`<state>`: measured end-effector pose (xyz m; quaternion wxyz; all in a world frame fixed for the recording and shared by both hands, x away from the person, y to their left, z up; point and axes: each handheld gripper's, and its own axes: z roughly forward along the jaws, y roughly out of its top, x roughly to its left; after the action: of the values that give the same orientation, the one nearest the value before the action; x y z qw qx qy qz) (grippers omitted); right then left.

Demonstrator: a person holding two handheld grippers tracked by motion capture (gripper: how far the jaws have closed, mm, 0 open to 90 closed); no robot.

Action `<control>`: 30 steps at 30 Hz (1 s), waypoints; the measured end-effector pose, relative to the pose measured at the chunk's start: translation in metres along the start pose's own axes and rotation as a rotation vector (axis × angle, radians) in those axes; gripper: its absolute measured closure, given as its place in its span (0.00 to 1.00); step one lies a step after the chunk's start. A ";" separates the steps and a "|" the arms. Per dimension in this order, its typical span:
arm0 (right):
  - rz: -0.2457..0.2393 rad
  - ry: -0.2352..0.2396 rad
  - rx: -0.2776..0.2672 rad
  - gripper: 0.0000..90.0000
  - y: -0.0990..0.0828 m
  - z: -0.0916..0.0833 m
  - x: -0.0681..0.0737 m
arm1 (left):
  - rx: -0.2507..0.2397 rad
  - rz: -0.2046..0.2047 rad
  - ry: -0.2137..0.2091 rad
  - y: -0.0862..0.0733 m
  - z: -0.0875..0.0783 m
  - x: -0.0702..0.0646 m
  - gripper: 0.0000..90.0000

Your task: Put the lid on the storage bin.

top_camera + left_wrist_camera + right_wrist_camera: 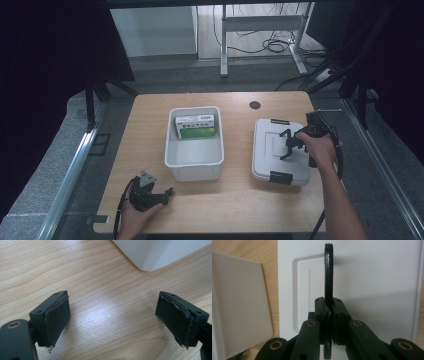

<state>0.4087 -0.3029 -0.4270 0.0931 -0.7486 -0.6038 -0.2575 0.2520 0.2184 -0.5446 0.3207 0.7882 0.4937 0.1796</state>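
quick count of what's on the table (150, 130)

one white bin (194, 159), one green box (195, 126) inside it, one lid (280, 150) beside the bin.

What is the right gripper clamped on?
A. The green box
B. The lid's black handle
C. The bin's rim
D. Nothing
B: in the right gripper view the right gripper has its jaws shut on the thin black handle standing up from the white lid.

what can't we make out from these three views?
- Print on the green box in the white bin: too small in the high view.
- Bin floor under the box: hidden by it.
- Handle where the right gripper clamps it: covered by the fingers.
- Bin corner: cut off by the left gripper view's top edge.
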 end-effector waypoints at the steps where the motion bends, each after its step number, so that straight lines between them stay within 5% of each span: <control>1: -0.006 0.009 0.003 0.94 0.000 -0.003 0.003 | 0.000 0.001 0.000 0.000 0.000 0.000 0.14; 13: -0.077 0.040 -0.030 0.94 -0.005 -0.041 0.037 | -0.002 -0.004 0.001 0.000 0.000 0.000 0.14; 30: -0.143 0.080 -0.029 0.94 -0.009 -0.062 0.077 | 0.001 0.000 0.000 0.000 0.000 0.000 0.14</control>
<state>0.3944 -0.2622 -0.3377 0.0874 -0.6941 -0.6477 -0.3018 0.2523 0.2183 -0.5445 0.3201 0.7884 0.4937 0.1794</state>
